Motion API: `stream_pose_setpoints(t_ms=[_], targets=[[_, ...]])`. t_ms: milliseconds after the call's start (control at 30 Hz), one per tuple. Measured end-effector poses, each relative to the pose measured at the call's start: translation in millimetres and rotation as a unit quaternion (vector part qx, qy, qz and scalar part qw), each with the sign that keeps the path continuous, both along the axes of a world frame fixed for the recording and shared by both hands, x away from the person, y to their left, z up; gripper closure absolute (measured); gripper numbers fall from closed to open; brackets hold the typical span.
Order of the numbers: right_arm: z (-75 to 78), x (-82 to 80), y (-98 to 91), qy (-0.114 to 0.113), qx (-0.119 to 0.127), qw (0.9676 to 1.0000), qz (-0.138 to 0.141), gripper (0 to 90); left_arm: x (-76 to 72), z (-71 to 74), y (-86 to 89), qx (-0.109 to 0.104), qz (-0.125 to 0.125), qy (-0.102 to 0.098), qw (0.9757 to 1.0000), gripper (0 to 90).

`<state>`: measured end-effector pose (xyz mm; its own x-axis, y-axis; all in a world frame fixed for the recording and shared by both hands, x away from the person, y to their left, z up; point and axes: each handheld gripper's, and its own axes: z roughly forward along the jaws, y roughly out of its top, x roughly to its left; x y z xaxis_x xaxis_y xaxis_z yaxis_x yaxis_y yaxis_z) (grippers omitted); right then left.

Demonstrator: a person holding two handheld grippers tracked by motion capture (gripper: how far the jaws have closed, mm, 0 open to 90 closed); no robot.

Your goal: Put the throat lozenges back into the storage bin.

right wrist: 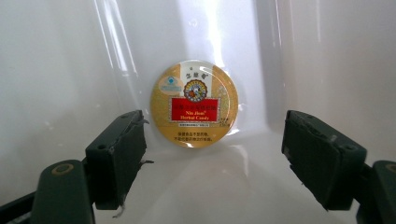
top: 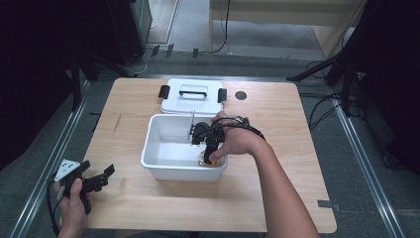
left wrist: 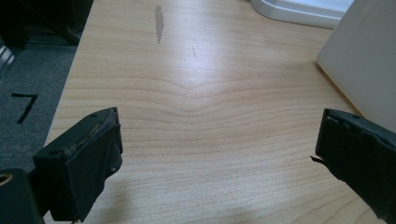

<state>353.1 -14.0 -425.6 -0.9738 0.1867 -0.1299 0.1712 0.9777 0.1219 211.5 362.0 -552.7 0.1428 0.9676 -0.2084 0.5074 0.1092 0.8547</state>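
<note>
A round gold candy tin (right wrist: 194, 104) with a red label lies flat on the floor of the white plastic bin (top: 154, 163), near its front right corner (top: 204, 159). My right gripper (right wrist: 212, 156) points down into the bin, open, its jaws standing either side of the tin and a little short of it; in the high view it (top: 212, 154) hangs over the tin. My left gripper (top: 101, 177) rests open near the table's front left corner, and its own view shows bare wood between the jaws (left wrist: 217, 154).
The bin's white lid (top: 193, 96) with black latches and a handle lies flat behind the bin. A small dark round mark (top: 240, 95) sits to the lid's right. The bin's wall (left wrist: 364, 60) stands just right of my left gripper.
</note>
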Motion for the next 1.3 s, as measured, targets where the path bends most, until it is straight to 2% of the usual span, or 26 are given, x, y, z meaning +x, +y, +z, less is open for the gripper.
stream_pose_setpoints(t_ms=[400, 500, 667, 800, 1033, 1300], targets=[[25.6, -2.3, -8.3, -0.007, 0.023, 0.9997, -0.008, 21.4, 0.2, 0.0, -0.1, 0.002, 0.0, -0.001, 1.0, 1.3], [35.3, -4.0, -14.7, -0.01, 0.033, 0.9993, -0.013, 21.2, 0.2, 0.0, 0.0, 0.004, 0.0, -0.001, 1.0, 1.2], [41.9, -4.5, -21.7, -0.015, 0.039, 0.999, -0.013, 20.8, 0.2, 0.1, -0.1, 0.005, 0.0, -0.001, 1.0, 1.3], [50.3, -6.4, -32.4, -0.02, 0.049, 0.9983, -0.026, 20.7, 0.1, 0.2, -0.3, 0.005, 0.0, 0.0, 1.0, 1.3], [57.1, -7.8, -51.9, -0.028, 0.055, 0.9972, -0.041, 19.9, 0.2, 0.1, -0.4, 0.005, 0.0, 0.0, 1.0, 1.3], [55.8, -8.1, -70.5, -0.031, 0.064, 0.9957, -0.059, 19.7, 0.2, 0.0, -0.7, 0.006, 0.001, -0.002, 1.0, 1.3]])
